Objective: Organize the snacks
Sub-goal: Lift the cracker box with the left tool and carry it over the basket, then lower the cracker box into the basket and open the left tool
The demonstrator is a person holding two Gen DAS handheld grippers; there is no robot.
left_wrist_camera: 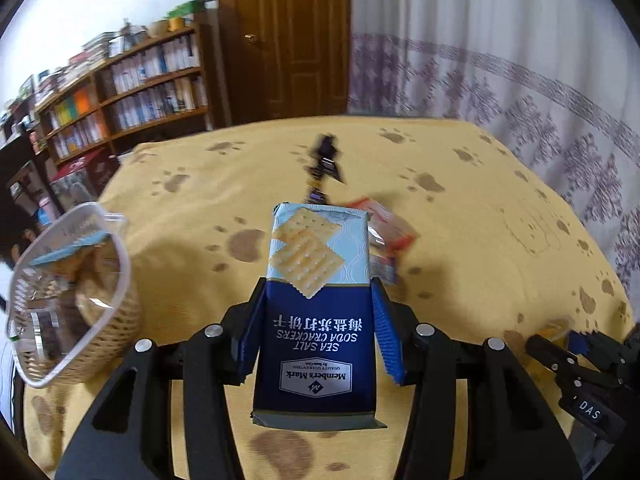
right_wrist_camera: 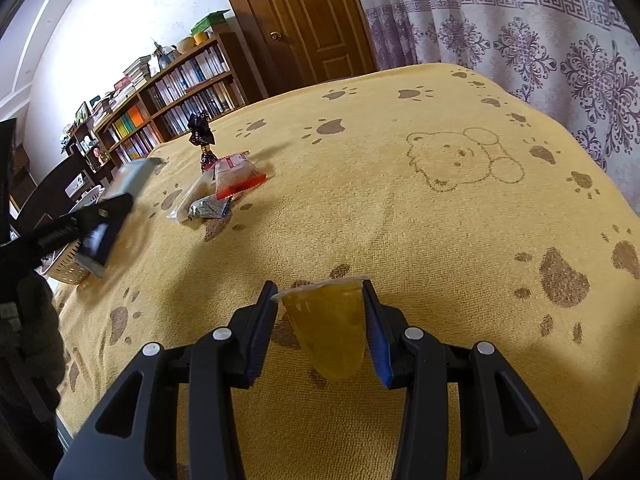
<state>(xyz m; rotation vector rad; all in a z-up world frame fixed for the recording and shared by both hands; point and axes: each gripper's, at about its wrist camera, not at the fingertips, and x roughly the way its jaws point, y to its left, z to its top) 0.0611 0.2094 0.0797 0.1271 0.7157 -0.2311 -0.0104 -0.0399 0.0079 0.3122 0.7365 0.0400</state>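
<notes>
My left gripper (left_wrist_camera: pixel 318 292) is shut on a blue pack of sea salt soda crackers (left_wrist_camera: pixel 318 300), held above the yellow cloth with its label upside down. At the left stand a woven basket (left_wrist_camera: pixel 116 320) and a clear plastic tub (left_wrist_camera: pixel 68 300) with snacks inside. My right gripper (right_wrist_camera: pixel 320 292) is shut on a yellow jelly cup (right_wrist_camera: pixel 328 324), lid facing away. That gripper also shows at the lower right of the left wrist view (left_wrist_camera: pixel 572 356). Loose snacks lie mid-table: a red packet (right_wrist_camera: pixel 236 174), a silver wrapper (right_wrist_camera: pixel 206 208) and a dark wrapped candy (right_wrist_camera: pixel 202 130).
A yellow paw-print cloth (right_wrist_camera: pixel 400 220) covers the table. A bookshelf (left_wrist_camera: pixel 132 88) stands behind at the left, a brown door (left_wrist_camera: pixel 288 36) in the middle, patterned curtains (right_wrist_camera: pixel 540 32) at the right. A person's dark sleeve (right_wrist_camera: pixel 28 320) is at the left edge.
</notes>
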